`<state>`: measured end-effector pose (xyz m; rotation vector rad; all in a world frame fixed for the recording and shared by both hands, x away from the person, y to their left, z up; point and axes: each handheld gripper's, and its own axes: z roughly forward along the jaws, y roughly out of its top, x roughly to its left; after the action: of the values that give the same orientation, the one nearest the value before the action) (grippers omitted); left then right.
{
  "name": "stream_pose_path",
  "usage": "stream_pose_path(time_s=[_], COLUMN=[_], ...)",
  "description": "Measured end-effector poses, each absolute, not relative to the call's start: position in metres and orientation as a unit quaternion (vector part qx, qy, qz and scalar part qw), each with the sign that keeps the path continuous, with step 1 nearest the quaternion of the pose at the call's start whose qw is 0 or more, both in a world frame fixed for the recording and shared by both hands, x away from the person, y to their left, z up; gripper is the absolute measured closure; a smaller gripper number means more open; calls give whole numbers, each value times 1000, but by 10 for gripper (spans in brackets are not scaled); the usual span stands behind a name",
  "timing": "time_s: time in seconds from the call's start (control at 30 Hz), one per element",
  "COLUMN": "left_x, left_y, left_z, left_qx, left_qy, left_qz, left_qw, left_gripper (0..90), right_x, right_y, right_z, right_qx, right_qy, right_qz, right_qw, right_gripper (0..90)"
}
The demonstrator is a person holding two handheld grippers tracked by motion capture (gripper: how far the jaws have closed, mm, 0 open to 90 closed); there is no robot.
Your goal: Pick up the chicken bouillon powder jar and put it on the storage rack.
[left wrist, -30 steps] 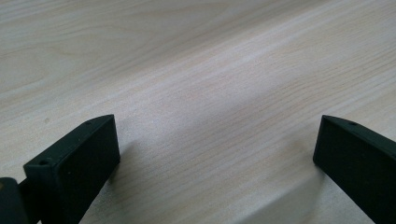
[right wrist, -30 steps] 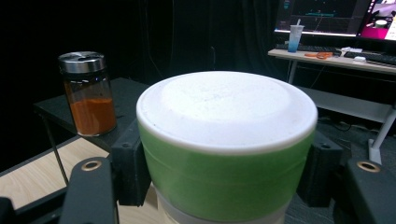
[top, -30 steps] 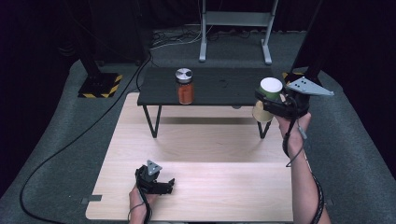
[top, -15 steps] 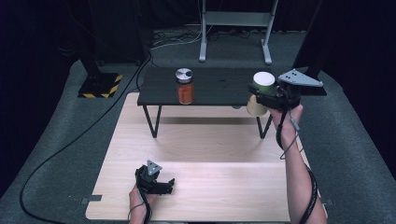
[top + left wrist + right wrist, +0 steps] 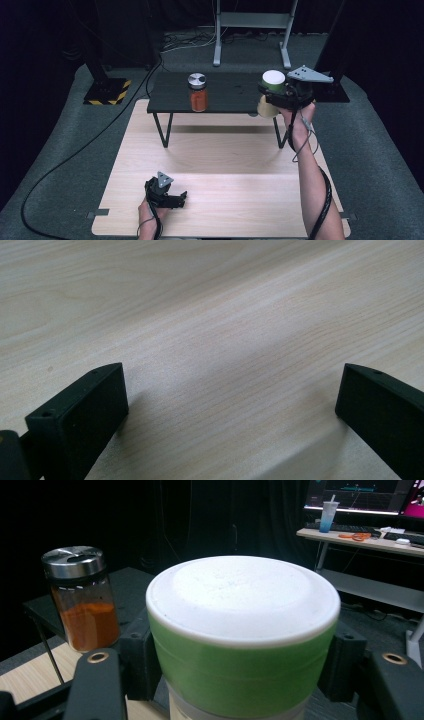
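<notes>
Right gripper (image 5: 274,97) fingers clamped on green-capped white plastic jar (image 5: 272,82), up in air over right end of small black desk (image 5: 225,92). Set down gently, upright, clear of orange spice jar with silver lid (image 5: 198,93). Left gripper (image 5: 167,195) fingers apart, resting on wooden board (image 5: 225,165).

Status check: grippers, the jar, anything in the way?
Right gripper shut on green-lidded jar, at small black table. Left gripper open on wood board. Spice jar stands on the table.
</notes>
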<state>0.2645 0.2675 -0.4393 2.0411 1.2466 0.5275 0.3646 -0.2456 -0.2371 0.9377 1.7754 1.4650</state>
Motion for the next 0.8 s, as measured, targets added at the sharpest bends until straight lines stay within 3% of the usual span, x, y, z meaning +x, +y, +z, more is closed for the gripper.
stream_pose_path(time_s=[0.8], left_x=[265], left_y=[268], left_z=[-439], left_qx=[785], left_qy=[478], left_qz=[203], left_qw=[338], left_gripper=[4], right_x=[396], right_y=[-227], right_z=[-233], right_qx=[365], right_qy=[684], right_qz=[552], right_qw=[308], right_gripper=[331])
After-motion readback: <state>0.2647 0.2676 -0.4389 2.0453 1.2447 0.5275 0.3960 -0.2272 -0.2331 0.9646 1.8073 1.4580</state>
